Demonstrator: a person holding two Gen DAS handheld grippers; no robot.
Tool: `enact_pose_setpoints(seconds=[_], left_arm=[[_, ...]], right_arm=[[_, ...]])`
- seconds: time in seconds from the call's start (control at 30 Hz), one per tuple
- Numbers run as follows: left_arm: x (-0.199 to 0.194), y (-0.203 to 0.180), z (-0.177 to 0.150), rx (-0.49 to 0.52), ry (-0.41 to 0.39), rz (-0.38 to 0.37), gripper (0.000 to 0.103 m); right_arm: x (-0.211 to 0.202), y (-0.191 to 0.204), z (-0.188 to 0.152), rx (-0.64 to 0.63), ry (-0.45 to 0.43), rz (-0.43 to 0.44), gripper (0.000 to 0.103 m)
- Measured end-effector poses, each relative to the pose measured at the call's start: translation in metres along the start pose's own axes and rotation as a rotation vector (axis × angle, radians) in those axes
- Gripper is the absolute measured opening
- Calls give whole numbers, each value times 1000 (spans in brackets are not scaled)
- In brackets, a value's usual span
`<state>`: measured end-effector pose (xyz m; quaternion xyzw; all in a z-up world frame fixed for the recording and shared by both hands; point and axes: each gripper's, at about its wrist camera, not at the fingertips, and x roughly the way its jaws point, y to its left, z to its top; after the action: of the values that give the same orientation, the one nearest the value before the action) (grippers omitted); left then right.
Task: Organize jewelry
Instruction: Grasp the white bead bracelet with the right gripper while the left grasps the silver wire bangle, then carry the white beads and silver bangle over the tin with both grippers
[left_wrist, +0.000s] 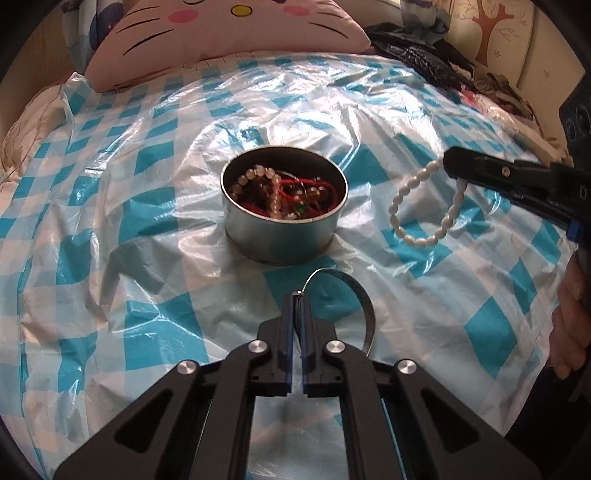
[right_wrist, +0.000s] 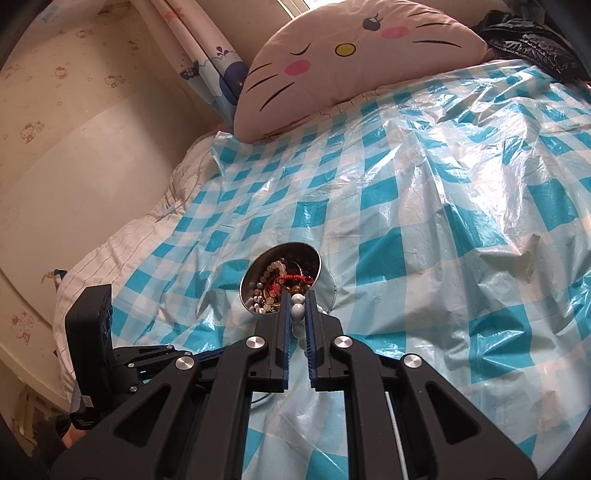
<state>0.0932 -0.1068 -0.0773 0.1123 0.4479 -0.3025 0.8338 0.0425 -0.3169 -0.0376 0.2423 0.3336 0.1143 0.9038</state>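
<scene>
A round metal tin sits mid-bed on the checked plastic sheet, holding beaded bracelets and a red cord; it also shows in the right wrist view. My left gripper is shut on the rim of a silver bangle, just in front of the tin. My right gripper is shut on a white bead bracelet. In the left wrist view the right gripper holds that white bracelet hanging in the air to the right of the tin.
A blue-and-white checked plastic sheet covers the bed. A pink cat-face pillow lies at the head. Dark clothing is piled at the far right. A wall runs along the bed's left side.
</scene>
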Motion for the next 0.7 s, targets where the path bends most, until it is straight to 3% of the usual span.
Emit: enact_pose_setpoints(seconds=[0.17,0.27,0.7], left_arm=[[-30,7,11,-37,-180,-13,4],[-40,9,18,-50,-247,-22,4],[-27,22,43,-114,-270,-43,4]], right_arm=[[-13,8,5,-25,-73,23,7],[-16,8,7,-26,-97,29,7],[-1,11,23,-27,-101,67,7]])
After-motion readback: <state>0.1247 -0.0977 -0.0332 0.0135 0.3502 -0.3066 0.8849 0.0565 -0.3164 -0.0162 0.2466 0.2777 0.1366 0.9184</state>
